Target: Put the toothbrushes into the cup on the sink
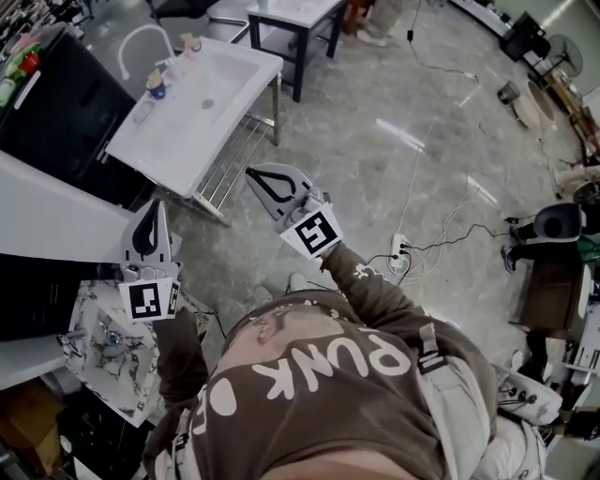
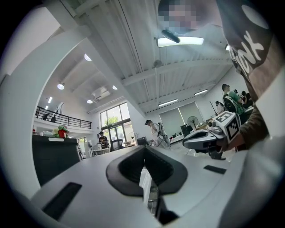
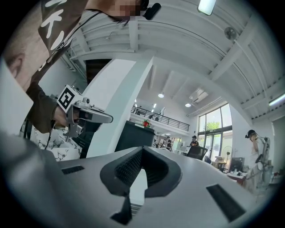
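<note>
Being held clenched and empty, well apart from the sink (image 1: 220, 89) where the cup (image 1: 157, 86) stands, the left gripper (image 1: 154, 207) and right gripper (image 1: 255, 175) could knock it over unless opened beforehand.

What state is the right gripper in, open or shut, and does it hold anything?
Shut, holding nothing. In its own view the right gripper has its jaw tips pressed together, with nothing between them.

A table (image 1: 300, 11) stands at top centre. Right of middle, a power strip (image 1: 398, 255) and cables (image 1: 441, 247) lie on the grey floor (image 1: 375, 112). Marbled cloth (image 1: 103, 361) shows lower left.
</note>
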Action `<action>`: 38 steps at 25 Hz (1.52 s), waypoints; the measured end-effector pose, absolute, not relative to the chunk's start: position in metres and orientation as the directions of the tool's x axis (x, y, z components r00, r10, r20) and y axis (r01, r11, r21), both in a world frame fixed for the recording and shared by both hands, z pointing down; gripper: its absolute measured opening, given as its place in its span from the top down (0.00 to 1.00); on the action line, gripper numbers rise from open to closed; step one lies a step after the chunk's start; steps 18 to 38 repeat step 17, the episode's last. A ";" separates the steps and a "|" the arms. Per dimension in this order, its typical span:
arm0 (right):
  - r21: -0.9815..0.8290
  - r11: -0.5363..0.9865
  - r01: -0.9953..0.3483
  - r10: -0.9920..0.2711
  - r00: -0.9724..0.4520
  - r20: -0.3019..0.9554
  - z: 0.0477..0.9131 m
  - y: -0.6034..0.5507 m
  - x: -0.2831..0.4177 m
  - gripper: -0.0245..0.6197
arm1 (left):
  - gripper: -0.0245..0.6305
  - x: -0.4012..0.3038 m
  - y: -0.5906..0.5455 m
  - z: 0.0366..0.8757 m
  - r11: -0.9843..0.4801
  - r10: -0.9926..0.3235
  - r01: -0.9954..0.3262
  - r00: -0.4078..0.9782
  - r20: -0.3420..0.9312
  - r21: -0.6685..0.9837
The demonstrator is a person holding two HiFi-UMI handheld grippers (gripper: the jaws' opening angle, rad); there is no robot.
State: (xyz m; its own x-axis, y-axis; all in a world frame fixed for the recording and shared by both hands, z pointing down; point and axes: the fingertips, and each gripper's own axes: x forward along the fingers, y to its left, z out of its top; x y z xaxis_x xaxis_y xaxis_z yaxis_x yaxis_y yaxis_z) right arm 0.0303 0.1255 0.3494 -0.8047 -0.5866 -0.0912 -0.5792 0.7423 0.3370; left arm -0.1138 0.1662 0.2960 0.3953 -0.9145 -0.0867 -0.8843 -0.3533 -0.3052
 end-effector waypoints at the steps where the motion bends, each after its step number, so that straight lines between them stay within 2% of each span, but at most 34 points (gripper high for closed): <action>1: 0.339 0.741 -0.580 -0.587 -0.804 -0.093 0.348 0.126 0.030 0.95 | 0.96 -0.114 0.166 0.296 -0.354 -0.914 -0.885 0.395 -0.087 -0.304; 38: 0.345 0.742 -0.574 -0.582 -0.808 -0.091 0.346 0.126 0.022 0.95 | 0.96 -0.121 0.168 0.293 -0.342 -0.917 -0.887 0.388 -0.098 -0.309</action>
